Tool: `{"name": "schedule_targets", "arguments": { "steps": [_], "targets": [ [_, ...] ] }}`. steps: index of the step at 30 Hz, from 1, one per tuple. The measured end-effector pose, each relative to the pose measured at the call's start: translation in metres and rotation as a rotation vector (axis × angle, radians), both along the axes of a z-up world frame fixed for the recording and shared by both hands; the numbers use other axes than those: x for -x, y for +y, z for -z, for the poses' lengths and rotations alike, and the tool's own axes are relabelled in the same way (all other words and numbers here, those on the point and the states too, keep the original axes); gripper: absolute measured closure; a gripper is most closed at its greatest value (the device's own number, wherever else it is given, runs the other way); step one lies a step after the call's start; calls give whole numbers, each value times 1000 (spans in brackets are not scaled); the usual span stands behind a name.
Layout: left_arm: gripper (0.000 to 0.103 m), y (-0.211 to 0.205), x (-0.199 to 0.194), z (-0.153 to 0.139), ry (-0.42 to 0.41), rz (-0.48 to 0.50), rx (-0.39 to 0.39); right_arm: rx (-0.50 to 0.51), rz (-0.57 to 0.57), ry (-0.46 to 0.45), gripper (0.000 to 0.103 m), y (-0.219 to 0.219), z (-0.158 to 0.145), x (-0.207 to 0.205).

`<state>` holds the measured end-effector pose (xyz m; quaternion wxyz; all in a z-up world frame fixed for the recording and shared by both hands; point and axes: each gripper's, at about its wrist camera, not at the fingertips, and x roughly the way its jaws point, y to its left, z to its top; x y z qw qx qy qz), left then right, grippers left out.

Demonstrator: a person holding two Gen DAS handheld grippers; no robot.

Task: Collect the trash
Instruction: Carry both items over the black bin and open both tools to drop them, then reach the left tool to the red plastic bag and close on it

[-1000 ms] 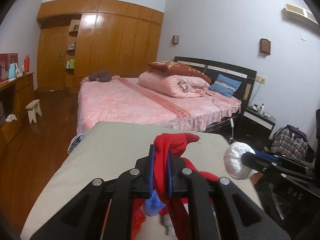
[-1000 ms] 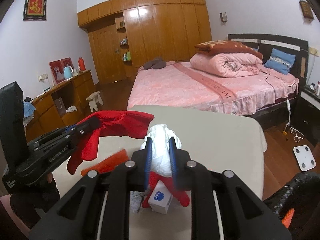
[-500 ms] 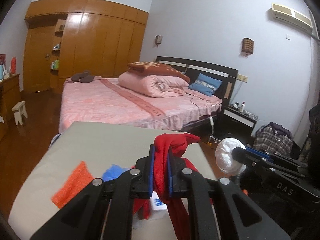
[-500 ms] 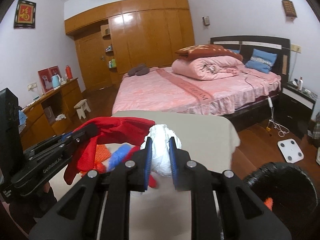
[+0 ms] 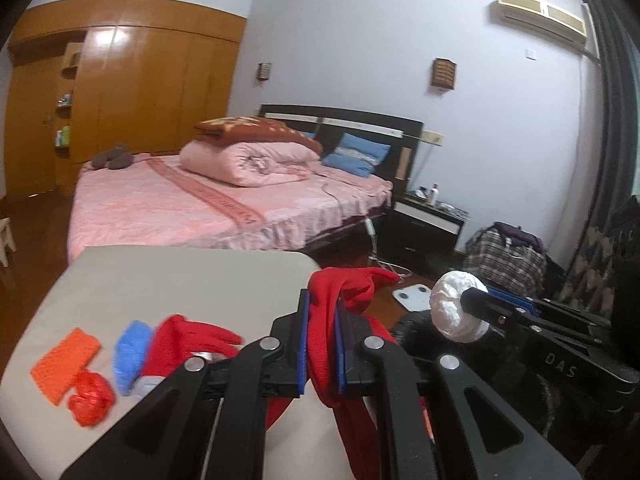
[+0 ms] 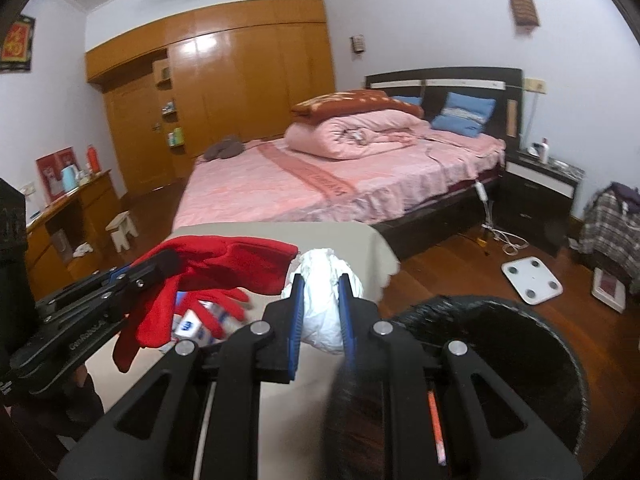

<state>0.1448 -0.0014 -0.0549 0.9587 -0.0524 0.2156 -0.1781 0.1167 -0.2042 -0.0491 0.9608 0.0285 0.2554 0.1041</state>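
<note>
- Left wrist view: the left gripper has its jaws clamped on a red glove, which hangs down between them, above the tabletop's right edge.
- To the right of the glove, the right gripper holds a white paper wad out past the tabletop's edge, over the dark mouth of the trash bin.
- Left of the glove, several things lie on the tabletop: a second red glove, a blue scrap, an orange card and a red crumpled wrapper. By my reading, most of the collecting is not yet done.
- Right wrist view: the right gripper has its jaws clamped on the white paper wad, just left of the trash bin, whose rim sits beside and below the tabletop.
- Inside the bin an orange strip shows, so some trash seems already in.
- The left gripper holds the red glove left of the wad, above a small box.
- The bin mouth is wide and unobstructed; the grippers sit near each other, so the drop probably wants some care.
</note>
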Motion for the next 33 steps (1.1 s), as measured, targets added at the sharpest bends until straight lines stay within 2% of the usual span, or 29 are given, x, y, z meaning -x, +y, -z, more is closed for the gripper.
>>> {"name": "schedule_targets", "arguments": {
  "steps": [14, 21, 23, 24, 25, 26, 27, 30, 31, 32, 33],
  "targets": [
    [93, -104, 11, 17, 52, 208, -7, 30, 203, 43, 87, -90, 22, 33],
    [92, -145, 10, 24, 63, 277, -21, 27, 279, 56, 86, -124, 35, 43],
    [89, -152, 8, 25, 68, 290, -28, 34, 298, 57, 83, -130, 37, 46],
    [78, -155, 8, 26, 69, 294, -28, 35, 306, 60, 82, -132, 38, 46],
    [61, -156, 7, 27, 73, 299, -26, 35, 314, 62, 76, -135, 39, 46],
    [55, -156, 8, 28, 72, 296, -25, 36, 323, 62, 65, -137, 40, 47],
    [50, -155, 8, 29, 66, 288, -26, 36, 330, 60, 60, -143, 41, 48],
    [46, -147, 7, 29, 62, 264, -39, 34, 354, 45, 35, -148, 41, 51],
    [43, -143, 7, 29, 59, 250, -42, 30, 366, 34, 22, -148, 40, 53],
    [41, -138, 7, 28, 55, 237, -45, 25, 370, 24, 14, -148, 40, 53],
    [36, -132, 7, 28, 48, 219, -52, 20, 370, 16, 12, -146, 39, 53]
  ]
}}
